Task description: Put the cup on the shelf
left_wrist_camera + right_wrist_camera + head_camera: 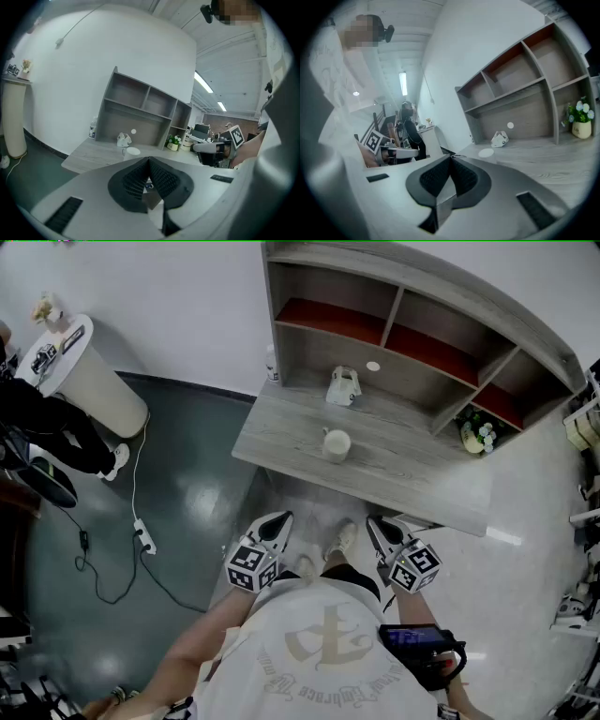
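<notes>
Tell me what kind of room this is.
Likely an office or lab workspace: a grey wooden desk with a cubby shelf against the wall, cluttered workstations beyond it, strip lights on the ceiling, and a power strip trailing across the floor.

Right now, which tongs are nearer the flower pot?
Right. The right tongs hang before the desk, toward the flower pot; the left tongs hang farther left, past the cup.

head view: steeply down | gripper views: low, forward | shared: shelf (333, 287)
</notes>
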`<state>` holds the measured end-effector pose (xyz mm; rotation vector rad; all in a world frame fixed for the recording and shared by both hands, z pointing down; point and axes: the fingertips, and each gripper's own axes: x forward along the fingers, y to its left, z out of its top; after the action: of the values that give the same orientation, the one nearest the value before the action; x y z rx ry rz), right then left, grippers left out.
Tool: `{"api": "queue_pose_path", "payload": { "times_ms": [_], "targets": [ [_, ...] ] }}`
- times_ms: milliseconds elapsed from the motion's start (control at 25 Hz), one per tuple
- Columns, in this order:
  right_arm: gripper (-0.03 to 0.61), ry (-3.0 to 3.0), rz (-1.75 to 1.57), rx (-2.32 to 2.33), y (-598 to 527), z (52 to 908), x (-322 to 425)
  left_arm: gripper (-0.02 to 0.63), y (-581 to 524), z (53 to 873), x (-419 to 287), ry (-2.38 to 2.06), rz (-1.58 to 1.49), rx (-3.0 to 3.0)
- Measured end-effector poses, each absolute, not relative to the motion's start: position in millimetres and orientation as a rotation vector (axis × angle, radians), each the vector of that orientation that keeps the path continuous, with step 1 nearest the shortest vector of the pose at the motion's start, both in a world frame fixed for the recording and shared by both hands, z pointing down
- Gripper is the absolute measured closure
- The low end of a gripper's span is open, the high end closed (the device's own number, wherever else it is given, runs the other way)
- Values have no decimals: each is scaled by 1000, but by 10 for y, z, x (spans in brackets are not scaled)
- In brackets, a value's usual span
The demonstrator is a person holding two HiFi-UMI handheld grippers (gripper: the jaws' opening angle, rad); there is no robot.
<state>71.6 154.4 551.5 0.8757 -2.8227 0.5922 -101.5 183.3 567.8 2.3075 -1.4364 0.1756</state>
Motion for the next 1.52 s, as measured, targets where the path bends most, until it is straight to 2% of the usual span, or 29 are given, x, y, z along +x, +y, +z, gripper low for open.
{"api": "queue_pose_path", "payload": {
  "times_ms": [1080,1520],
  "targets": [
    [576,-2829,467,934,1794,5380,856,612,2022,5632,-821,-1407,156,2343],
    [576,-2836,516,952,1844,5361,891,612,2006,5694,-728,-1361,179,2358]
  ]
}}
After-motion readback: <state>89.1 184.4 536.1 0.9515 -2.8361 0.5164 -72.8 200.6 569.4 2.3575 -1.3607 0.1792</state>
